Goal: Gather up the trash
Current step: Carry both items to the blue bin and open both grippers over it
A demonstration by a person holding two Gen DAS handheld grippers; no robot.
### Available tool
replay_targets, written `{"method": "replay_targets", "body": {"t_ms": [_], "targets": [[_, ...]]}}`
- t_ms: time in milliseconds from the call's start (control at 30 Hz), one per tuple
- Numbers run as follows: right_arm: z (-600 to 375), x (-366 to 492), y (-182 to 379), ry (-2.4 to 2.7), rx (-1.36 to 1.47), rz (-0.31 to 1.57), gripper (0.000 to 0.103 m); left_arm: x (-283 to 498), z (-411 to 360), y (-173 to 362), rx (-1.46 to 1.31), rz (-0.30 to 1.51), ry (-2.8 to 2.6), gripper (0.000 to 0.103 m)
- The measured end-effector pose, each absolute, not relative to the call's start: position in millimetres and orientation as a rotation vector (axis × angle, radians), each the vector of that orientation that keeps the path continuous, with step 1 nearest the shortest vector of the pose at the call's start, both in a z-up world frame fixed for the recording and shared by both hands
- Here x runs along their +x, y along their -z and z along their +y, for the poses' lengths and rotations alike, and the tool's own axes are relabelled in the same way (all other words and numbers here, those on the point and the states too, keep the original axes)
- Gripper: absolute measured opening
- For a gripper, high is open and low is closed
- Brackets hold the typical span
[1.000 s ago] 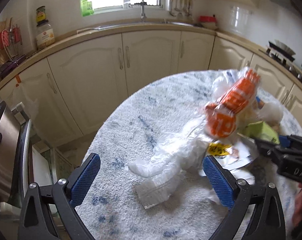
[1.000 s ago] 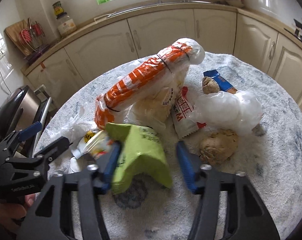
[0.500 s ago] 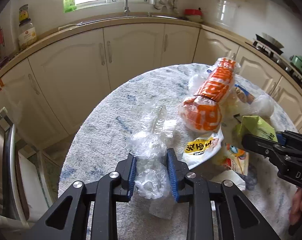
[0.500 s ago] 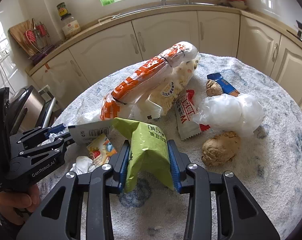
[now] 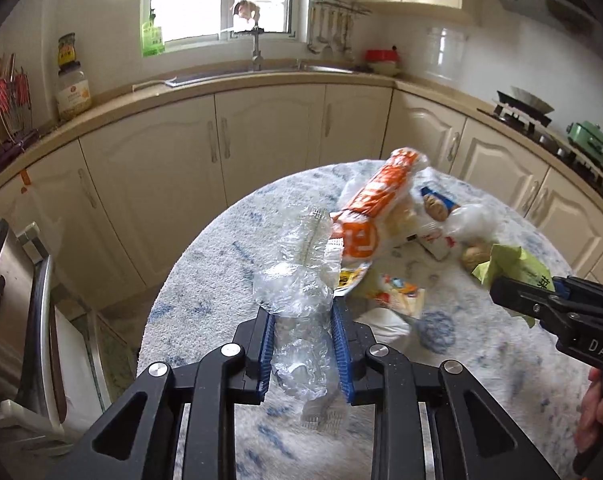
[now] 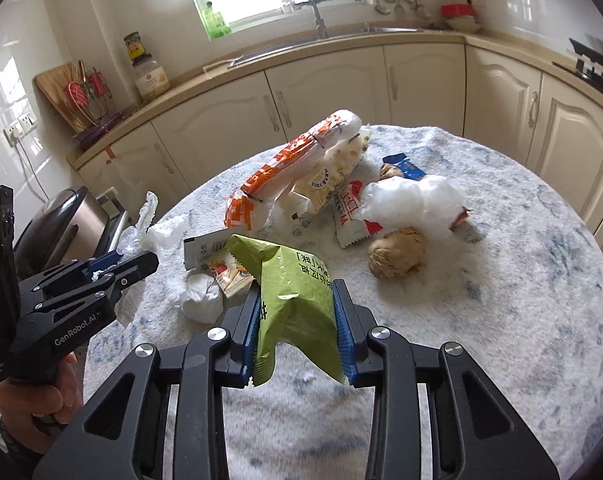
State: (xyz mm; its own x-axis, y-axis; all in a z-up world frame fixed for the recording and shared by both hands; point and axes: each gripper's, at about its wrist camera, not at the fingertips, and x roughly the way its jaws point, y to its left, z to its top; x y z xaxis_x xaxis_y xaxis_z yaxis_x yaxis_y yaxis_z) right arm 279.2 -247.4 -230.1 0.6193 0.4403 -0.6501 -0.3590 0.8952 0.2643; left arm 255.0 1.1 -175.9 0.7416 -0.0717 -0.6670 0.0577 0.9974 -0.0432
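My left gripper (image 5: 303, 350) pinches clear plastic wrap (image 5: 297, 280) nr tabletop (image 6: 501, 320) left edge; right gripper (image 6: 299, 330) pinches green snack bag (image 6: 297, 296) nr front edge.

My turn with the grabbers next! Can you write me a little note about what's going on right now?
Left gripper: shut on the clear plastic wrap.
Right gripper: shut on the green snack bag.
Both pieces are held over the table.
Done: two pieces picked up.
Left on the table: orange bag, white plastic bag, white tissue, small wrappers. No bin clearly in view.
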Motion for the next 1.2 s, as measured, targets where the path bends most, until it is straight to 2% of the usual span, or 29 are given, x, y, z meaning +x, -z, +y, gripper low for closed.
{"method": "replay_targets", "body": {"t_ms": [333,700,933,1200], "targets": [[-310,209,185,-0.409,0.168,0.641,0.033,177,-56,135,0.022,0.601,0.168,0.023],[-433,134,151,-0.182,0.215,0.514,0.033,114,-140,104,0.027,0.510,0.438,0.023],[-505,106,163,-0.022,0.265,0.516,0.033,120,-192,108,0.046,0.540,0.583,0.023],[-587,76,203,0.164,0.345,0.569,0.033,146,-281,113,0.089,0.612,0.774,0.023]]}}
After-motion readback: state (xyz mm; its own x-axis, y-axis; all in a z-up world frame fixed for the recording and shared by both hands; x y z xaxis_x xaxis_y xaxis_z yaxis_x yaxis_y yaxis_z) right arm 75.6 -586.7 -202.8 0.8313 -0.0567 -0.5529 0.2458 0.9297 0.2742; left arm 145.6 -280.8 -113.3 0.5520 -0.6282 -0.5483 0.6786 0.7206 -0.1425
